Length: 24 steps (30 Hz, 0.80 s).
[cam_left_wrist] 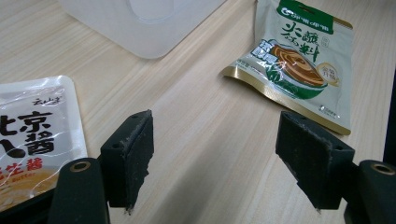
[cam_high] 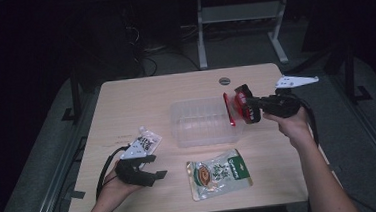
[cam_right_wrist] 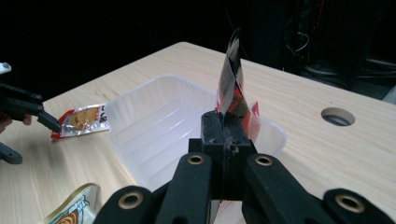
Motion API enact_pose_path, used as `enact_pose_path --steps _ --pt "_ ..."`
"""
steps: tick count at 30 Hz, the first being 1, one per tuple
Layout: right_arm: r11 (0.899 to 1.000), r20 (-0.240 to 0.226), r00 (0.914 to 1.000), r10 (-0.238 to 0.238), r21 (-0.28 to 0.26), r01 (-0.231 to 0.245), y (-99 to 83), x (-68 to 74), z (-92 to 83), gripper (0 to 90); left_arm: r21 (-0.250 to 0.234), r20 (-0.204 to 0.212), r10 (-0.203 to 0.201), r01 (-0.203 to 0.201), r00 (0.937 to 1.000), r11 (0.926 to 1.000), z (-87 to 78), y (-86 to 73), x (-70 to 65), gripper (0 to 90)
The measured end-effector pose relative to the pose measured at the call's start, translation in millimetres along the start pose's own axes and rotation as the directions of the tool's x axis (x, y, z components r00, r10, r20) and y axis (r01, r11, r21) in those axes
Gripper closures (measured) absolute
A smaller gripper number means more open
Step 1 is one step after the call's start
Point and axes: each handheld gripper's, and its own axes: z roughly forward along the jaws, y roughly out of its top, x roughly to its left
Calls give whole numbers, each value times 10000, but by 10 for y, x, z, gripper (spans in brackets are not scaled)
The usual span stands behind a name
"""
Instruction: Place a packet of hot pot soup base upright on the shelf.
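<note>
A clear plastic tray (cam_high: 199, 122) sits near the middle of the table (cam_high: 125, 98), a little toward the right edge. The right gripper (cam_high: 248, 105) hangs over the tray's right end, its jaws pressed together on a red packet (cam_high: 230, 109) that stands on edge above the tray; in the right gripper view the packet (cam_right_wrist: 232, 84) rises upright from between the closed jaws, with the tray's ribbed floor (cam_right_wrist: 154, 128) just beyond. The left gripper (cam_high: 147, 166) is held low near the table's front left corner, its jaws spread wide with nothing between them but bare table wood. A white sauce packet with red and black print (cam_high: 142, 144) lies flat just behind that gripper, close to the left jaw in the left gripper view (cam_left_wrist: 35, 140). A green and white sauce packet (cam_high: 219, 174) lies flat near the front edge, in front of the tray and apart from both grippers. A round cable hole (cam_high: 224, 80) shows near the table's far edge.
</note>
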Motion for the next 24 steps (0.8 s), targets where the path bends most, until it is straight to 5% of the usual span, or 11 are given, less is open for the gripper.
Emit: enact_pose_path --steps 24 --pt "9951 40 9997 -260 953 255 -121 42 275 897 200 295 163 -169 9994 9997 66 -8 -18 274"
